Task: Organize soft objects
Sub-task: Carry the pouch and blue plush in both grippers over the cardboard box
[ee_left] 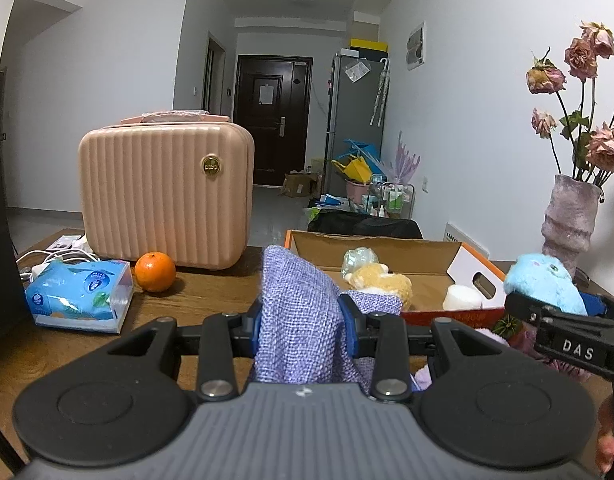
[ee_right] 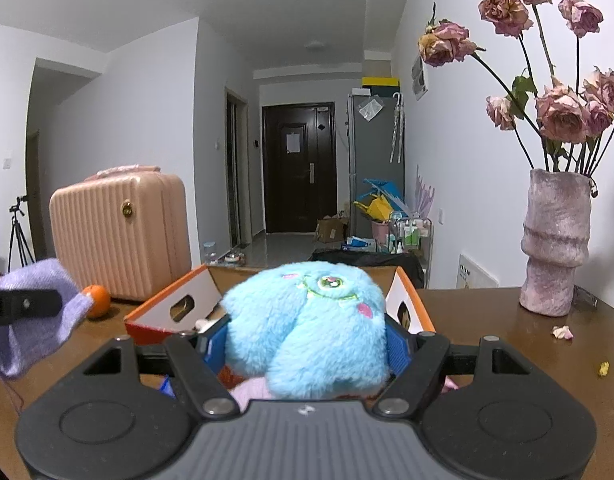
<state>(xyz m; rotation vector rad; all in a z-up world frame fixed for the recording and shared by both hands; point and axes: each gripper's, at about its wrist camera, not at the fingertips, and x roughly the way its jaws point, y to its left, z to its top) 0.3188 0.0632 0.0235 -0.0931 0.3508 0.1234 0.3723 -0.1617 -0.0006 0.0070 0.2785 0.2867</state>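
- Lilac knit cloth (ee_left: 303, 320) is pinched between the left gripper (ee_left: 305, 320) pads, held above the table edge, just short of the cardboard box (ee_left: 387, 246). Bunched and hanging from the clamp, so it should drape on release.
- Blue plush toy (ee_right: 311, 328) sits clamped in the right gripper (ee_right: 307, 340), squashed between the blue pads (ee_right: 397, 346), also lifted, right in front of the box's open top.
- Both grippers are loaded and aimed at the box, which looks like the collection bin: it already holds a tan plush (ee_left: 381, 278) and a white soft lump (ee_left: 463, 296).
- Next call: move each load over the opening and release. Flaps stand up, so clear them first.
- More soft pink/purple stuff (ee_left: 503, 334) lies under the right gripper, apparently unsorted.
- Non-targets stay put: orange (ee_left: 155, 272), tissue pack (ee_left: 81, 296), pink case (ee_left: 165, 192) to the left; vase of dried roses (ee_right: 555, 244) right, close enough to knock.
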